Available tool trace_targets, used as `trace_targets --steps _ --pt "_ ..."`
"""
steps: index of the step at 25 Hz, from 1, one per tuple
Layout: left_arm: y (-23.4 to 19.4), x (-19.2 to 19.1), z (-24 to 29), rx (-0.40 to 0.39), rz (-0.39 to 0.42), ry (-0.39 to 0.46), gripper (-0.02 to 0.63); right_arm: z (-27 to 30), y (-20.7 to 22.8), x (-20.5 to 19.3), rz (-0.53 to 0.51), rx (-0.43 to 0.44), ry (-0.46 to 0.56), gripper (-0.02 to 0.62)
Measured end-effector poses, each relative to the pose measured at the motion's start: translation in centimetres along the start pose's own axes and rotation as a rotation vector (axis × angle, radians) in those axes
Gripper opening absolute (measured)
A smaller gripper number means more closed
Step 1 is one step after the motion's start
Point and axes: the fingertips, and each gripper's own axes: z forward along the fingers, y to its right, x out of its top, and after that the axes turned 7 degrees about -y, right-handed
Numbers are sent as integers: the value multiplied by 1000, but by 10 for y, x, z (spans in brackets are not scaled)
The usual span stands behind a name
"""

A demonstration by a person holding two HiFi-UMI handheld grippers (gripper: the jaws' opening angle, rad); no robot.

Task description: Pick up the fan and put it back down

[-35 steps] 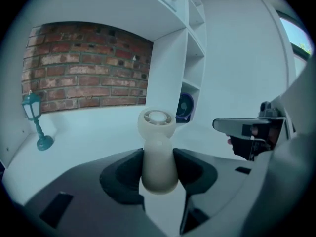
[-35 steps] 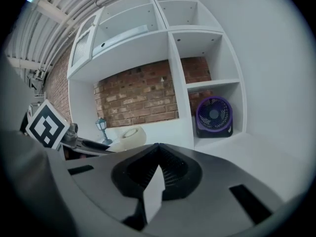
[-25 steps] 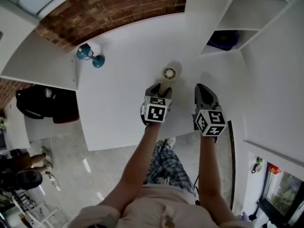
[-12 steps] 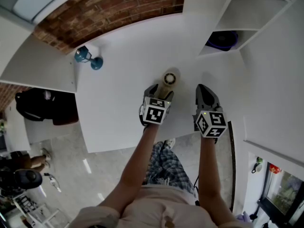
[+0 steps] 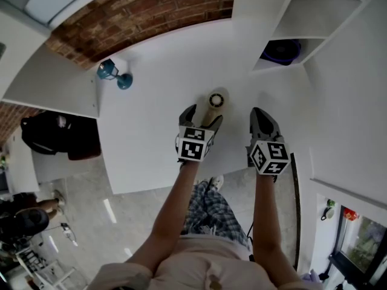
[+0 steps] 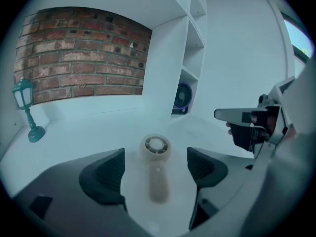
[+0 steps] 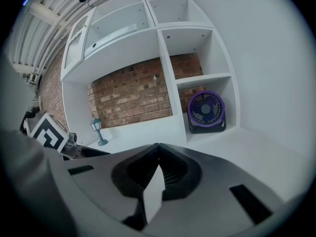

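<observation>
A small cream hand-held fan (image 6: 155,174) lies on the white table (image 5: 151,138), its round head (image 5: 216,99) pointing away from me. My left gripper (image 6: 155,157) is open. Its dark jaws stand apart on either side of the fan's handle without touching it. In the head view the left gripper (image 5: 204,116) sits just in front of the fan. My right gripper (image 5: 261,116) hovers to the right of the fan, shut with nothing in it (image 7: 158,149).
A purple desk fan (image 7: 206,111) stands in the low cubby of the white shelf unit at the back right. A teal lamp figurine (image 5: 113,72) stands at the back left by the brick wall (image 6: 79,58). The table's front edge is just under my grippers.
The left gripper has let go of the cream fan: its jaws were shut on the handle and now stand apart. The fan rests on the table. The right gripper has barely moved.
</observation>
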Motion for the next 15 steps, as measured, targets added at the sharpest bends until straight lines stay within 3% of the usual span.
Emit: trace_targets --steps 7,11,15 --pt "2 36 -42 -17 -55 126 361 -20 -2 12 -2 -11 33 17" --pt "4 58 -77 -19 -50 204 235 -40 -3 26 -12 -21 68 17" --pt "12 78 -112 -28 -18 292 151 -63 -7 40 -24 -28 104 17"
